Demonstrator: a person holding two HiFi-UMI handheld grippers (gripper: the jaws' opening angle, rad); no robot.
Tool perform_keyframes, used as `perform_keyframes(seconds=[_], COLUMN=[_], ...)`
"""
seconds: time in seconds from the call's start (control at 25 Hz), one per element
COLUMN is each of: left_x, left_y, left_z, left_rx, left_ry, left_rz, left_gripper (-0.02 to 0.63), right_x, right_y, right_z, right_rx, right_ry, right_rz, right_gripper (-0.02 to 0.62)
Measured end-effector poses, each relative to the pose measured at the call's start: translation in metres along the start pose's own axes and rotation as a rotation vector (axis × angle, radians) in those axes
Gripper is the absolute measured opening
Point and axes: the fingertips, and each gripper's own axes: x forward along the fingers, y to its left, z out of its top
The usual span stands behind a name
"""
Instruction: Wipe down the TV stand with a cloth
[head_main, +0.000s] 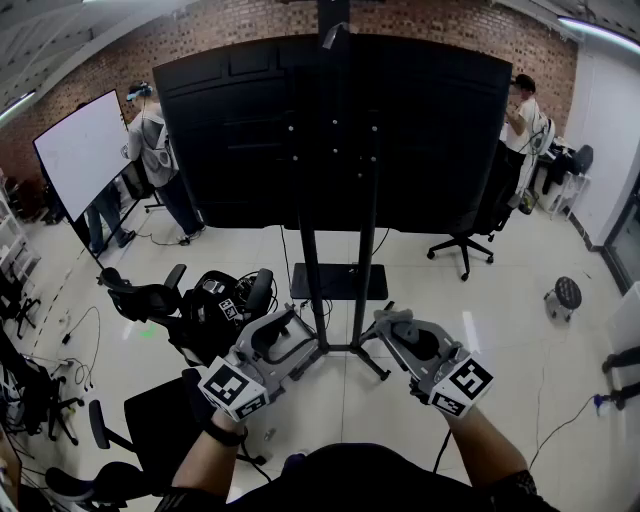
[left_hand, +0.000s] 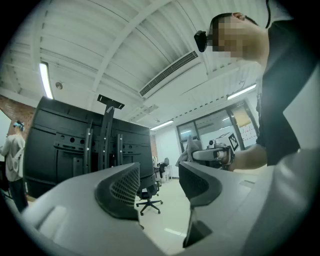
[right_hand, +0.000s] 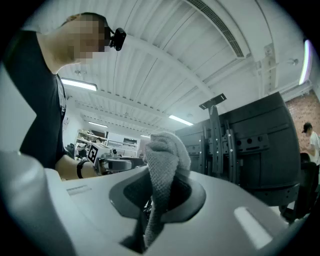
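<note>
Floor (head_main: 500, 300): one TV stand (head_main: 309, 265), left claw (left_hand: 159, 182) empty, right claw (right_hand: 162, 192) around one cloth (right_hand: 166, 152)

The room is lit brightly and evenly from above by ceiling strip lights (left_hand: 44, 80). Pale reflections are thrown on the glossy floor (head_main: 470, 335), where only soft shadows are cast. The TV stand (head_main: 335, 130) and its black panel are rendered dark, with little detail. Straight lines are bowed toward the edges of every view. Both gripper views are ringed in black, and the left gripper (left_hand: 159, 172) and right gripper (right_hand: 161, 186) are blurred nearest the lens.
</note>
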Motion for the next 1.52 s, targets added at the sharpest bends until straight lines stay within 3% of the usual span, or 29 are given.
perform_keyframes(seconds=[0.36, 0.52, 0.72, 0.92, 1.2, 1.52], left_x=[0.026, 0.031, 0.044, 0.066, 0.096, 0.146], left_y=[0.006, 0.015, 0.068, 0.129, 0.202, 0.228], left_z=[0.013, 0.008, 0.000, 0.016, 0.038, 0.060], left_rx=[0.052, 0.049, 0.057, 0.109, 0.117, 0.141], left_ry=[0.003, 0.015, 0.013, -0.023, -0.054, -0.103], left_rz=[0.040, 0.023, 0.017, -0.061, -0.131, -0.188], left_gripper=[0.264, 0.264, 0.264, 0.264, 0.264, 0.262], right_x=[0.003, 0.026, 0.075, 0.129, 0.199, 0.248], right_y=[-0.043, -0.066, -0.095, -0.134, -0.188, -0.260], right_z=[0.032, 0.052, 0.077, 0.111, 0.177, 0.250], right_rx=[-0.091, -0.154, -0.193, -0.265, -0.364, -0.530], right_ry=[-0.011, -0.017, -0.039, -0.072, -0.121, -0.101], right_rz=[0.008, 0.010, 0.031, -0.027, -0.090, -0.159], right_gripper=[0.040, 0.040, 0.038, 0.037, 0.035, 0.035])
